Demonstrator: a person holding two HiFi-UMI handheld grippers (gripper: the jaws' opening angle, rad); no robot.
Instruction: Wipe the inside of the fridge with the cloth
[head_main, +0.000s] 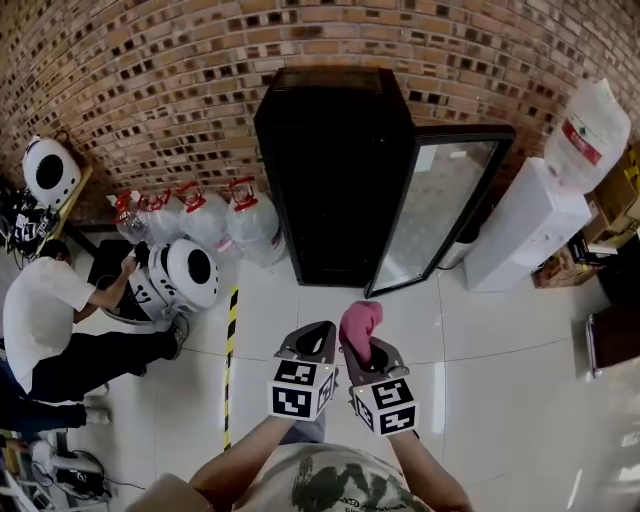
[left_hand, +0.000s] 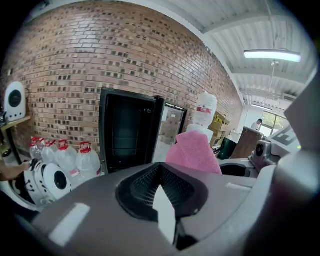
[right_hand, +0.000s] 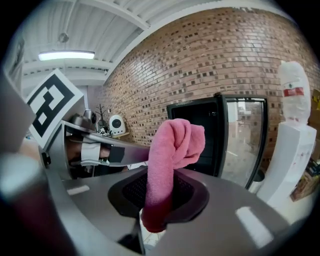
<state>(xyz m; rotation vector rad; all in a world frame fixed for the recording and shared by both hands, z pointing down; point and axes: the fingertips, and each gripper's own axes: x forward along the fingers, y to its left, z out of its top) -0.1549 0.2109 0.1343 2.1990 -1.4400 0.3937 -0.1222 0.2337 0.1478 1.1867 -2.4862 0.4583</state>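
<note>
One cloth, pink, bunched and folding over at its top, is standing upright, pinched in the right gripper. It is well short of the fridge. Left gripper is riding alongside, jaws together, nothing between them. One black fridge, its glass door swung open. Four water jugs to its left, one white dispenser to its right. One person is crouching far left.

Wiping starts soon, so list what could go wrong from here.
The pink fabric cloth stands bunched above the right claw, held by one end; it might slip out under wiping pressure.
The glass door of the tall black fridge stands open; an arm could bump it.
</note>
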